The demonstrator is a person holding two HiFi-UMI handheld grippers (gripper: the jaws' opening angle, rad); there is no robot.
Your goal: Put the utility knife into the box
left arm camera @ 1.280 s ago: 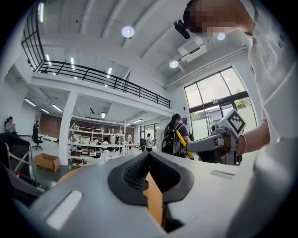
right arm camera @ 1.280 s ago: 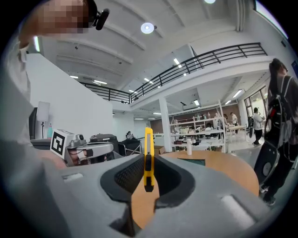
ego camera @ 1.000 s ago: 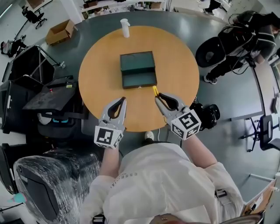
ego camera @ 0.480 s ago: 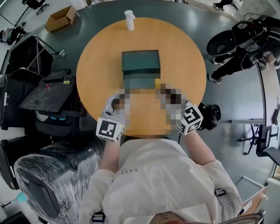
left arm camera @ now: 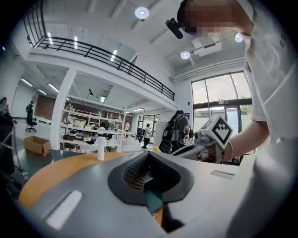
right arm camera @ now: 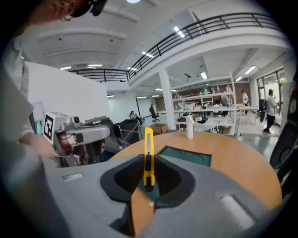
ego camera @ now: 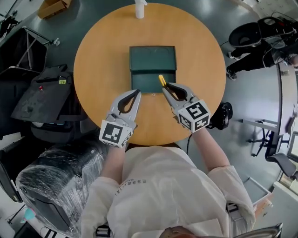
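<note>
A dark green box (ego camera: 144, 59) lies open in the middle of the round wooden table (ego camera: 93, 69), lid flat behind the tray. My right gripper (ego camera: 166, 88) is shut on a yellow utility knife (ego camera: 162, 80), whose tip reaches over the tray's front right part. In the right gripper view the knife (right arm camera: 148, 144) stands upright between the jaws of the right gripper (right arm camera: 148, 162), with the box (right arm camera: 186, 155) beyond. My left gripper (ego camera: 136, 93) sits at the box's front edge, shut and holding nothing. Through the left gripper (left arm camera: 150, 155) a strip of the box (left arm camera: 152, 200) shows.
A white bottle (ego camera: 139, 8) stands at the table's far edge. Black cases (ego camera: 42, 93) and a plastic-wrapped chair (ego camera: 51, 186) are on the left. A cardboard box (ego camera: 52, 6) lies on the floor far left. A seated person (ego camera: 260, 42) and chairs are on the right.
Both grippers have moved forward to the box. The knife, earlier just short of the box's front edge, now reaches over the tray. The head view has shifted too.
</note>
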